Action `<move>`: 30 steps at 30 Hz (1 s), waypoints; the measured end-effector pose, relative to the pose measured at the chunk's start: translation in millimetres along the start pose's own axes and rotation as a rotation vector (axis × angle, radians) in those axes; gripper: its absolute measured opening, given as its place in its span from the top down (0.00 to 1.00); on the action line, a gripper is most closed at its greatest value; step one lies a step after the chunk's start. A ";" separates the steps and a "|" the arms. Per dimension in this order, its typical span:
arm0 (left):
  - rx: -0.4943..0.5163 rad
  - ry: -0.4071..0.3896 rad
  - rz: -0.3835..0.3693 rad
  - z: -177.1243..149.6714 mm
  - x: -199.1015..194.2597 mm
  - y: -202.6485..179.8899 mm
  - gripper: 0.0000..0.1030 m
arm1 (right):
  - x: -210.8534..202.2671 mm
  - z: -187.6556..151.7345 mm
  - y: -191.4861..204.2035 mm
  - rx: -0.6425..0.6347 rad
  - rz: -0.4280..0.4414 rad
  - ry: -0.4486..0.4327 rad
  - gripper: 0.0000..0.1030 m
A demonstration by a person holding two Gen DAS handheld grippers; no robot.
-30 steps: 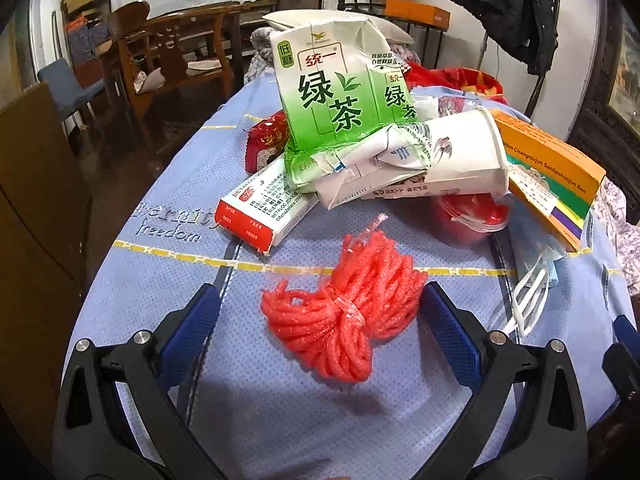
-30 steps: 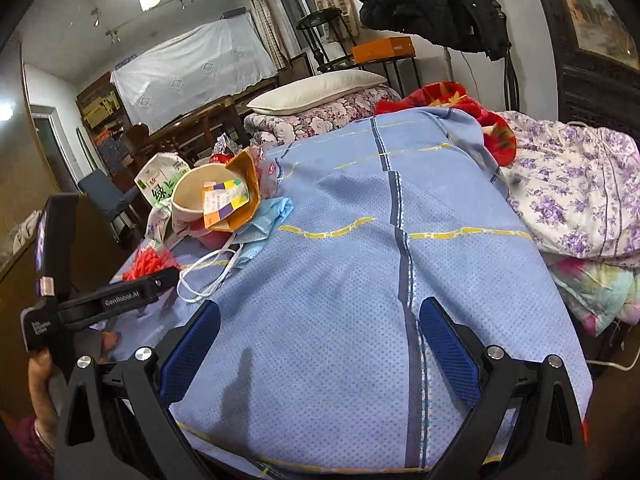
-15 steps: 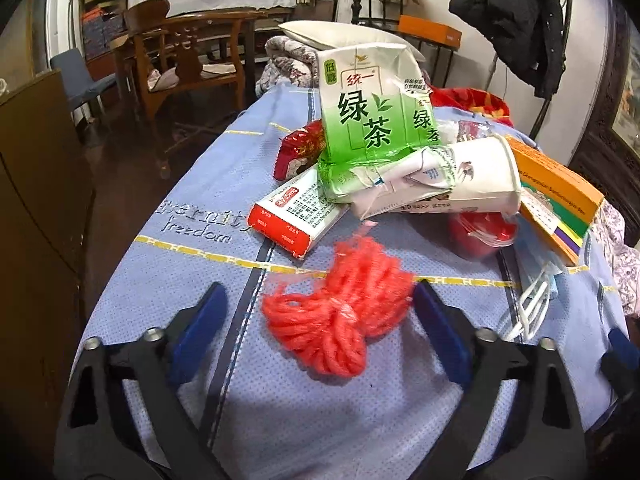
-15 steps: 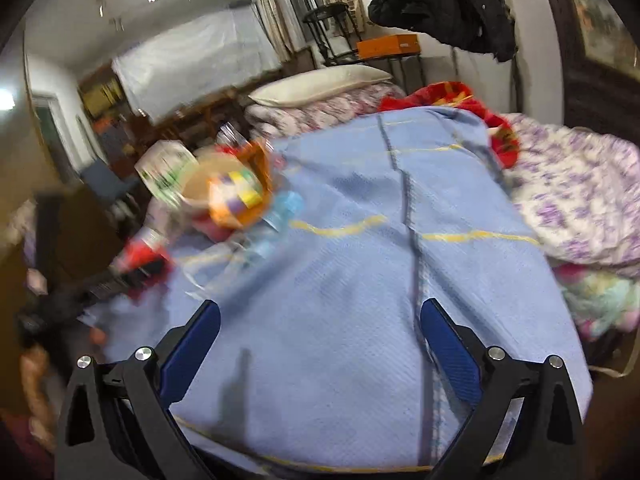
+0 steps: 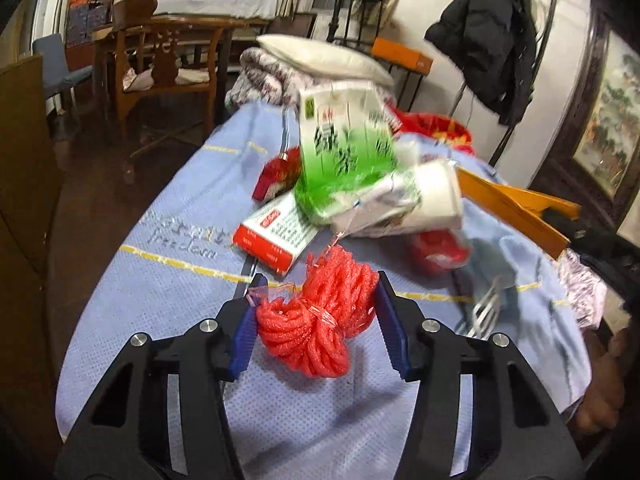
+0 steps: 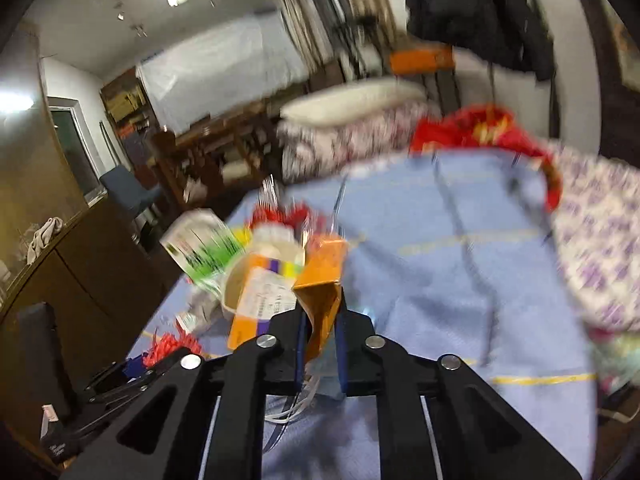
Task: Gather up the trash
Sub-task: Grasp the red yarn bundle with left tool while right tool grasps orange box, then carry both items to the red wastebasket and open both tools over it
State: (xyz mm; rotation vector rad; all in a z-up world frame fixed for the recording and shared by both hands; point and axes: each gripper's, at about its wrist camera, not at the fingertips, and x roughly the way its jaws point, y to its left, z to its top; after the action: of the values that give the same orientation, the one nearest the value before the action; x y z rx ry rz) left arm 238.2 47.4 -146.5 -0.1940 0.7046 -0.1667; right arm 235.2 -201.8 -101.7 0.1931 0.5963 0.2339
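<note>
The left gripper point(image 5: 318, 326) has its 2 fingers point(image 5: 243, 340) closing in on the red foam net point(image 5: 320, 320), which sits right between them on the blue bed cover point(image 5: 160, 280); both pads already touch its sides. The net's long way runs across, from one finger to the other. Past the fingertips lies the rest of the trash: a red and white box point(image 5: 276, 236), a green tea carton point(image 5: 344, 152) and a paper cup point(image 5: 436, 196). The right gripper point(image 6: 320, 332) has its fingers closing and pinching the flap of the orange box point(image 6: 320, 280), which sticks out ahead of them, up off the bed. Each hand is nearest its own piece.
</note>
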 end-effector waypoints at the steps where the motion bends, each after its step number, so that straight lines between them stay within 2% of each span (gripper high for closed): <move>1: -0.001 -0.008 -0.012 0.2 -3.5 -0.3 0.48 | -9.8 2.5 1.4 -0.010 0.003 -0.018 0.88; 5: -0.001 -0.050 -0.062 -4.7 -27.9 -5.5 0.48 | -53.6 11.2 -1.3 -0.028 0.020 -0.051 0.88; 9: -0.022 -0.039 -0.119 -18.5 -51.9 -8.9 0.48 | -94.3 9.7 -11.0 -0.052 0.021 -0.050 0.88; 16: 0.073 -0.040 -0.117 -29.8 -84.9 -41.2 0.48 | -159.8 -12.5 -40.6 -0.051 -0.015 -0.058 0.88; 25: 0.232 -0.003 -0.225 -47.6 -108.4 -133.4 0.48 | -228.6 -64.3 -116.2 0.025 -0.124 -0.043 0.88; 30: 0.339 0.076 -0.313 -72.1 -103.1 -198.9 0.48 | -245.6 -100.7 -174.9 0.118 -0.199 0.012 0.88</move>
State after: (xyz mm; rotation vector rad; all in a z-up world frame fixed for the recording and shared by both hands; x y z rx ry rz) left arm 96.4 -131.6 -89.6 0.0285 0.7077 -0.5904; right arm 8.5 -424.6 -95.9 0.2446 0.6369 0.0072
